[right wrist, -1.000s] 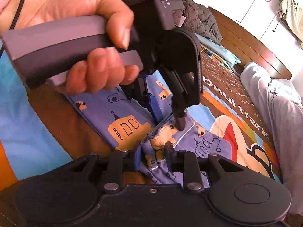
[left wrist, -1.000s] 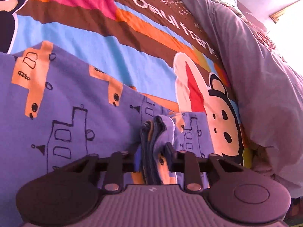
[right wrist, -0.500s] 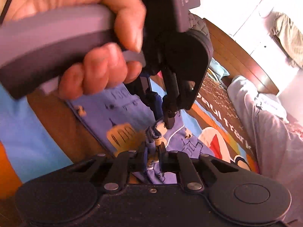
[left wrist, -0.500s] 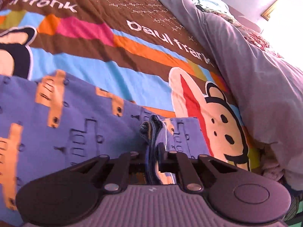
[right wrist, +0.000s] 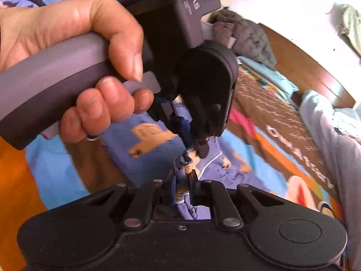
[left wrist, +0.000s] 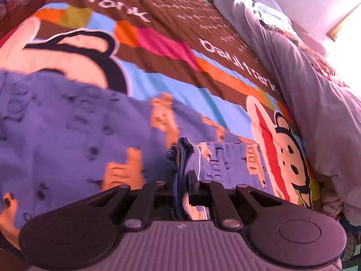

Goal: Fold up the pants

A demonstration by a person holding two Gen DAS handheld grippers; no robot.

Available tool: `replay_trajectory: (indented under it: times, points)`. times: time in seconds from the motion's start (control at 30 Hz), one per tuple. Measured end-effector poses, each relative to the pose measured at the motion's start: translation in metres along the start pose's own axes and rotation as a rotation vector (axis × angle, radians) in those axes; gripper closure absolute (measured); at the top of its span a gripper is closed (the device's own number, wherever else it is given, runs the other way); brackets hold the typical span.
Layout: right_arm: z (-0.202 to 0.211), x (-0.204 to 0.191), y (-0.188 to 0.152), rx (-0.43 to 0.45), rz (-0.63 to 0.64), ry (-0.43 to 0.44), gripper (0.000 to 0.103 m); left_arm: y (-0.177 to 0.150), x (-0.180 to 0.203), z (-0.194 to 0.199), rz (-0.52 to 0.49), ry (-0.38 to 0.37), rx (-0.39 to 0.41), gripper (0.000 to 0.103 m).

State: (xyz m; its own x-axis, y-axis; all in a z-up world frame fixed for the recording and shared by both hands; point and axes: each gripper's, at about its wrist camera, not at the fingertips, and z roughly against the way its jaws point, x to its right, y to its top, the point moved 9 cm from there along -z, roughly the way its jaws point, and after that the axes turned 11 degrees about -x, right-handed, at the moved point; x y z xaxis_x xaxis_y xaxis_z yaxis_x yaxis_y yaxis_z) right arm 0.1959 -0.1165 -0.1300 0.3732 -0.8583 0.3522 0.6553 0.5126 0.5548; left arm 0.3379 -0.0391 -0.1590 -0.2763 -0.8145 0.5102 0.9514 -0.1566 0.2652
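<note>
Left gripper [left wrist: 182,180]: jaws are clenched on a bunched, layered edge of the pants [left wrist: 67,135] — the dark folded hem stands upright between the pads. The purple fabric with orange vehicle prints is spread out to the left of and ahead of this gripper; a smaller folded flap lies just to its right. Print detail on the left is blurred.

Right gripper [right wrist: 181,180]: jaws are clamped on a gathered wad of the same pants [right wrist: 203,169], a cuff with white stitching hanging below the pads. Just ahead of it, the left gripper [right wrist: 198,149] is seen from the side, its fingertips pinched on the same fabric ridge, close to the right gripper's. A hand [right wrist: 74,67] is wrapped around the grey handle above and to the left.

Surroundings: the pants are lying on a bedspread [left wrist: 180,79] with brown, orange, pink and blue bands, cartoon faces and white lettering. A pale lilac duvet [left wrist: 304,90] is heaped along the far right side. A wooden headboard [right wrist: 304,67] and a grey quilted jacket [right wrist: 243,36] are visible beyond — well apart from both grippers.
</note>
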Motion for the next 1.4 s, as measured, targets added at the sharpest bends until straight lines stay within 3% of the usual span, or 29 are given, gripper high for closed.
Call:
replay_trajectory:
  times: [0.1, 0.13, 0.2, 0.27, 0.4, 0.5, 0.6, 0.67, 0.8, 0.97, 1.1, 1.17, 1.33, 1.4]
  points:
    - [-0.010, -0.018, 0.002, -0.013, 0.045, 0.015, 0.088, -0.001, -0.017, -0.005, 0.039, -0.009, -0.017, 0.088]
    - [-0.014, -0.022, 0.000, -0.021, 0.058, 0.024, 0.084, 0.000, -0.021, -0.005, 0.052, -0.002, -0.016, 0.081]
    - [-0.019, -0.028, -0.005, -0.036, 0.090, 0.054, 0.064, 0.001, -0.019, -0.003, 0.042, -0.002, -0.010, 0.064]
    - [-0.017, -0.026, -0.010, -0.031, 0.084, 0.054, 0.049, 0.000, -0.013, 0.004, 0.020, 0.011, 0.032, 0.030]
    - [0.006, 0.014, -0.027, 0.016, -0.017, -0.001, 0.016, -0.002, -0.004, 0.018, -0.054, 0.137, 0.128, 0.018]
    - [0.012, 0.069, -0.053, -0.007, -0.096, -0.141, 0.005, -0.002, 0.004, 0.017, -0.087, 0.178, 0.111, 0.013]
    - [0.005, 0.123, -0.083, -0.139, -0.186, -0.257, 0.005, 0.000, 0.007, 0.015, -0.084, 0.220, 0.129, 0.009]
    - [0.000, 0.150, -0.091, -0.184, -0.250, -0.286, 0.005, -0.001, 0.004, 0.012, -0.097, 0.258, 0.134, 0.008]
    - [-0.015, 0.180, -0.071, -0.148, -0.317, -0.290, 0.001, -0.003, -0.004, -0.002, -0.109, 0.307, 0.083, 0.007]
    - [-0.060, 0.168, -0.023, -0.061, -0.199, -0.208, 0.001, -0.005, -0.009, -0.012, -0.156, 0.324, 0.066, 0.004]
    - [-0.093, 0.156, -0.015, -0.092, 0.060, -0.299, 0.003, -0.007, -0.007, -0.016, -0.179, 0.360, 0.075, 0.003]
    - [-0.101, 0.175, -0.024, -0.110, 0.057, -0.344, 0.003, -0.008, -0.006, -0.018, -0.196, 0.379, 0.081, 0.003]
    - [-0.094, 0.246, -0.067, -0.294, -0.082, -0.553, 0.007, -0.009, -0.002, -0.018, -0.215, 0.387, 0.107, 0.002]
    - [-0.074, 0.236, -0.069, -0.257, -0.077, -0.524, 0.005, -0.012, -0.001, -0.014, -0.207, 0.383, 0.120, 0.002]
